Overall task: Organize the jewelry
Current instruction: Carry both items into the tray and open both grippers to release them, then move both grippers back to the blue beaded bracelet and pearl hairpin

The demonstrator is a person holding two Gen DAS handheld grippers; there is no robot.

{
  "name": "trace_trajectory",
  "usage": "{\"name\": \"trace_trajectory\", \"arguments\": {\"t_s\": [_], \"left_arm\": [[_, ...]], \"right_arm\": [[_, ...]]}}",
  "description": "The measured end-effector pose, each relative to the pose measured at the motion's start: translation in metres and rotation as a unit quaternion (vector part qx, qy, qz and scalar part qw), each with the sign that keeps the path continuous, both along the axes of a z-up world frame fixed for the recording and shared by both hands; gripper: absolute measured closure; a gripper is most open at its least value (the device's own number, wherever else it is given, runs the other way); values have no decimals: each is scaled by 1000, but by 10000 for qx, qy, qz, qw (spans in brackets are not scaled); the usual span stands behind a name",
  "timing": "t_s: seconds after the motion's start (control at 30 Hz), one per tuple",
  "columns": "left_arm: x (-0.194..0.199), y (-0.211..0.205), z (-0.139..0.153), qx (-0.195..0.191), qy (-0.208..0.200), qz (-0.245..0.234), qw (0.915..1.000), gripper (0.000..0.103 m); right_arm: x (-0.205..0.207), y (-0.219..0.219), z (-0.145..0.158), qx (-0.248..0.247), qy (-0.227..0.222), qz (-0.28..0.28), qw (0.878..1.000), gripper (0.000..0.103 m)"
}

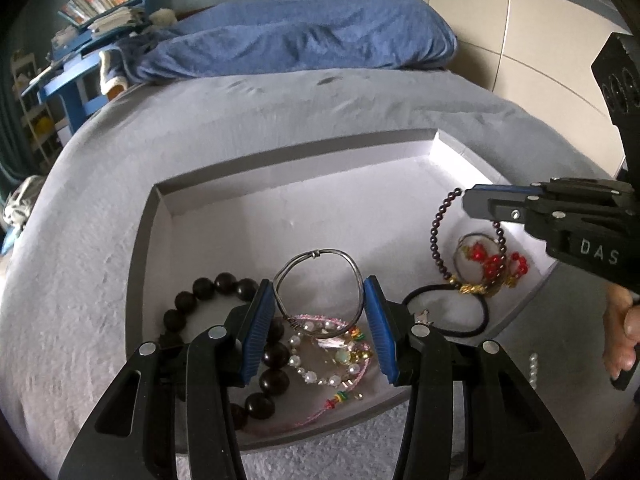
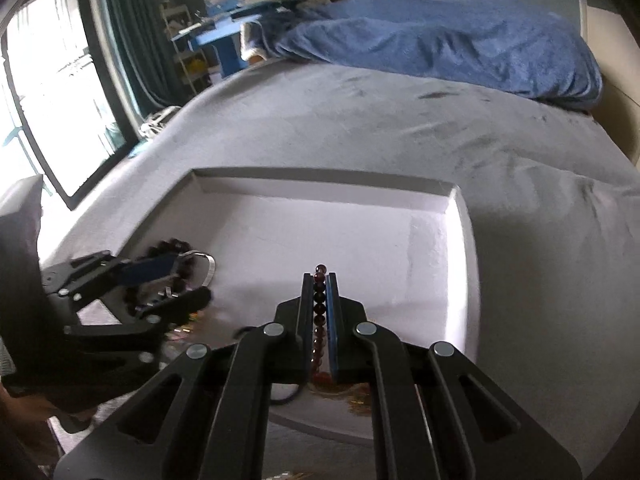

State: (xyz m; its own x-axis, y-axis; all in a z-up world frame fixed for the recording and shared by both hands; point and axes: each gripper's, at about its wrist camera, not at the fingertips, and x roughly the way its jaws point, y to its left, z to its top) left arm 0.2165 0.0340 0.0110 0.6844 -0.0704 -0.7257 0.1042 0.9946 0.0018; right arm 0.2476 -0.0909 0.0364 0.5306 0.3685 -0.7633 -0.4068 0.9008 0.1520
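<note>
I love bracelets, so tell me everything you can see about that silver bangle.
The silver bangle is a thin ring of dull grey metal, bent slightly out of round, with a small wrapped knot at the top. It stands upright between the blue pads of the left gripper, which press on its two sides, above a beaded pile in the white tray.

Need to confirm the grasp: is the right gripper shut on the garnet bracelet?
Shut: right gripper pads clamp the garnet bracelet.

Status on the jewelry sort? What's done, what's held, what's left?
Done: nothing clearly sorted yet.

In hand: the right gripper is shut on the dark garnet bead bracelet; the left gripper clamps the silver bangle.

Left: the black bead bracelet, pearl and pink strands, hair tie and red bead piece lie jumbled in the tray.
</note>
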Motion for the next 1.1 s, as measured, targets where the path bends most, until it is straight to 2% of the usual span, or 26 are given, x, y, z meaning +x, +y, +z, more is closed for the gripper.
{"name": "trace_trajectory", "arguments": {"t_s": [0.2,0.4,0.57,0.83,0.9,1.03,1.1], "left_arm": [[0,0,-2,22,11,-31,10000,55],[-3,-1,2,67,-92,-40,9999,45],[-8,-1,9,57,-212,-33,9998,33],[-16,-6,16,141,-321,-116,9993,28],[-20,-6,17,141,-343,-108,9993,27],[-30,-4,16,72,-374,-94,9992,25],[-40,-3,16,2,-409,-115,9991,25]], "right_arm": [[-1,-10,-11,-196,35,-203,9996,97],[-2,-15,-10,-303,-39,-215,9993,96],[-5,-20,-3,-153,-107,-276,9994,95],[-12,-24,3,-97,-164,-286,9994,95],[-16,-26,4,-72,-185,-292,9994,81],[-26,-29,5,49,-245,-292,9993,74],[-35,-33,5,157,-296,-312,9990,67]]}}
